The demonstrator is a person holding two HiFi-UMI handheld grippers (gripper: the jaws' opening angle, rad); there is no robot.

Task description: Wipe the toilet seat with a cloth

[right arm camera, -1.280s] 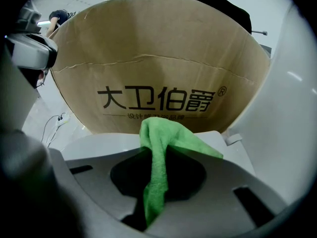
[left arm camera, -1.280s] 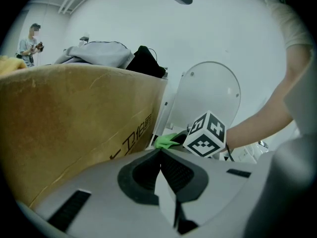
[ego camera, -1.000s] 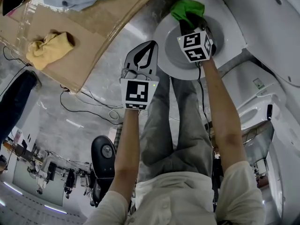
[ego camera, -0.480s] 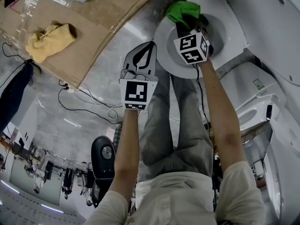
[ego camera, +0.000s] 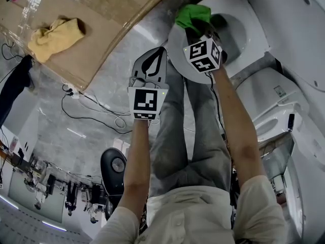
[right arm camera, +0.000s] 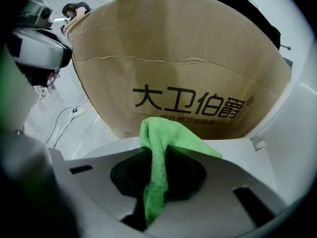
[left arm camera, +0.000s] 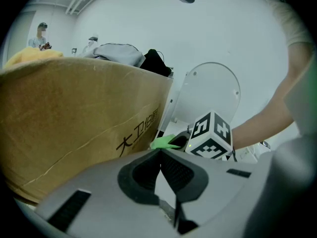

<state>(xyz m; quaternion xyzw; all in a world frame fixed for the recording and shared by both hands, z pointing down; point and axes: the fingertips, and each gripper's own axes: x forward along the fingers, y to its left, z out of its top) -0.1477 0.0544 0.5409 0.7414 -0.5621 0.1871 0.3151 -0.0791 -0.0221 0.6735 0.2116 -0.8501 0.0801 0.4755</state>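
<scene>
My right gripper (ego camera: pixel 197 30) is clamped on the green cloth (ego camera: pixel 192 13). A strip of it runs down between the jaws, and the rest bunches out past the tips onto the far left part of the white seat (ego camera: pixel 175 47). The cloth lies at the seat's rim, left of the bowl opening (ego camera: pixel 231 32). The lid (ego camera: pixel 299 34) stands raised on the right. A big cardboard box (ego camera: pixel 101 29) stands just beside the toilet on the left. In the right gripper view its printed wall fills the space just past the cloth, so that side is tight. A yellow rag (ego camera: pixel 53 37) lies on top of the box, and there are clothes at the box's far end, a grey piece (left arm camera: pixel 121 53) and a black one (left arm camera: pixel 156 63). My left gripper (ego camera: pixel 162 51) has its jaws pressed together with nothing between them. It hangs over the grey floor (ego camera: pixel 106 90) just left of the seat, near its edge but apart from it. White cables (ego camera: pixel 96 111) trail on the floor at the near left, and a round black thing (ego camera: pixel 114 166) stands nearer to me. My legs (ego camera: pixel 193 131) run up under the seat's near edge.
</scene>
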